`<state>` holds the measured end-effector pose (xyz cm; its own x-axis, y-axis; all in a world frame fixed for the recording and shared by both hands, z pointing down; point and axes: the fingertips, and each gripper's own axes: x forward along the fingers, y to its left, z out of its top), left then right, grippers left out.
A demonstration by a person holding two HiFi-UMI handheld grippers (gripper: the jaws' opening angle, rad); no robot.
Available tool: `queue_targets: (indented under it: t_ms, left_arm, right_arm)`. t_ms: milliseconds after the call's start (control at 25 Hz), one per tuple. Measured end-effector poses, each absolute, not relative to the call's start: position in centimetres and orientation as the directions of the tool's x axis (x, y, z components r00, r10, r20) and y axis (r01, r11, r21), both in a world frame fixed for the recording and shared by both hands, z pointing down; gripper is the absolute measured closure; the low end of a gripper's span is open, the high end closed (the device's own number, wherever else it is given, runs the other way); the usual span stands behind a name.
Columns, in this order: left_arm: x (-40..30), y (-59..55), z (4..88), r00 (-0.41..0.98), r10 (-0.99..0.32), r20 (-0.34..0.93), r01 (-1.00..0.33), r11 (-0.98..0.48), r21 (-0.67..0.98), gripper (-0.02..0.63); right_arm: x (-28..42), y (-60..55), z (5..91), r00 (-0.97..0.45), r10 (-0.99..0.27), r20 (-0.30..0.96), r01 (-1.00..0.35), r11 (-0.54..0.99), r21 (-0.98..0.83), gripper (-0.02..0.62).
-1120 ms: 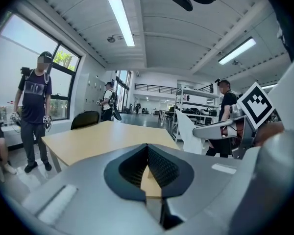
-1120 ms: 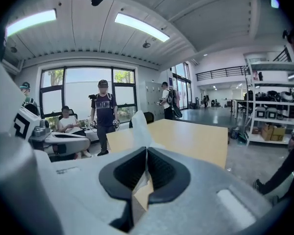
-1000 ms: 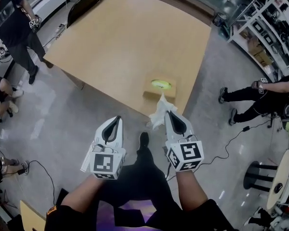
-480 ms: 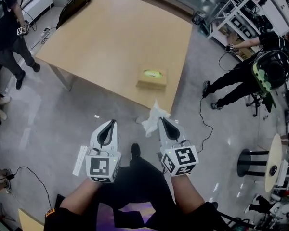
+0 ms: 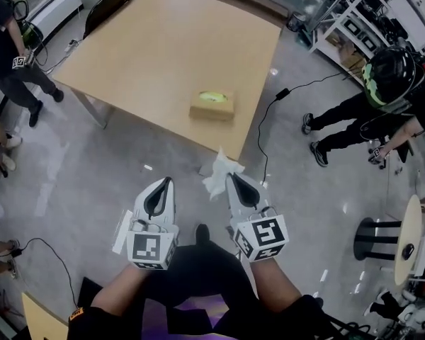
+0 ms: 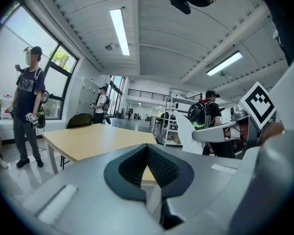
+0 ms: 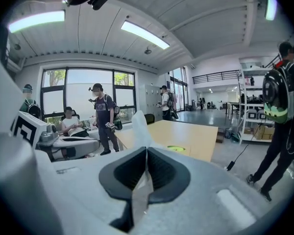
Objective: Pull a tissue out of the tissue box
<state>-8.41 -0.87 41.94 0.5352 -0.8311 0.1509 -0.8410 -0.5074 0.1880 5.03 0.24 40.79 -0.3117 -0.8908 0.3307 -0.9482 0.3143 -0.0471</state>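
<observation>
The tan tissue box (image 5: 212, 105) with a green oval top lies near the front edge of the wooden table (image 5: 163, 41); in the right gripper view the box (image 7: 179, 150) shows far off. My right gripper (image 5: 230, 178) is shut on a white tissue (image 5: 218, 172), which hangs free over the floor, apart from the box. The tissue (image 7: 138, 129) rises between the closed pads. My left gripper (image 5: 168, 180) is beside it on the left, jaws together with nothing in them. The left gripper view shows the tissue (image 6: 187, 131) to its right.
Grey floor lies under both grippers. A black chair (image 5: 108, 3) stands at the table's far left. A cable (image 5: 269, 119) runs on the floor right of the table. People stand at the left (image 5: 7, 55) and right (image 5: 389, 105). Shelving (image 5: 354, 13) is at the back right.
Both grippers have drawn back from the table, the right one carrying the tissue; the box now lies farther from them. People at the right have shifted.
</observation>
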Motion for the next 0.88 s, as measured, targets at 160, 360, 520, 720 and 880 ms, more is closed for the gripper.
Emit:
queue_targets:
  t_ms: [160,360,520,720,880]
  left_arm:
    - [-5.9,1.5,42.2,0.505,-0.845,0.177,-0.86,-0.475,0.187,0.588]
    - [-3.4,4.3,42.7,0.465,-0.862,0.2,-0.883,-0.438,0.169,0.588]
    - [-2.4,6.2,43.0,0.441,-0.876,0.196,-0.896,-0.416,0.158,0.588]
    - [-1.9,8.3,44.0,0.43,-0.884,0.183,-0.901,-0.408,0.144,0.588]
    - [-1.3,9.3,43.9,0.423,-0.89,0.173,-0.905,-0.403,0.137,0.588]
  right_arm:
    - [7.5,2.7,40.7,-0.34,-0.879,0.334,-0.939,0.336,-0.069,0.595]
    - [9.5,5.5,40.7,-0.397,-0.859,0.323,-0.916,0.393,-0.079,0.595]
    - [10.2,7.6,41.2,-0.436,-0.839,0.325,-0.897,0.435,-0.08,0.597]
    - [10.6,9.5,41.9,-0.457,-0.831,0.317,-0.886,0.457,-0.079,0.597]
    - [11.2,10.5,42.3,-0.448,-0.838,0.31,-0.891,0.449,-0.074,0.597]
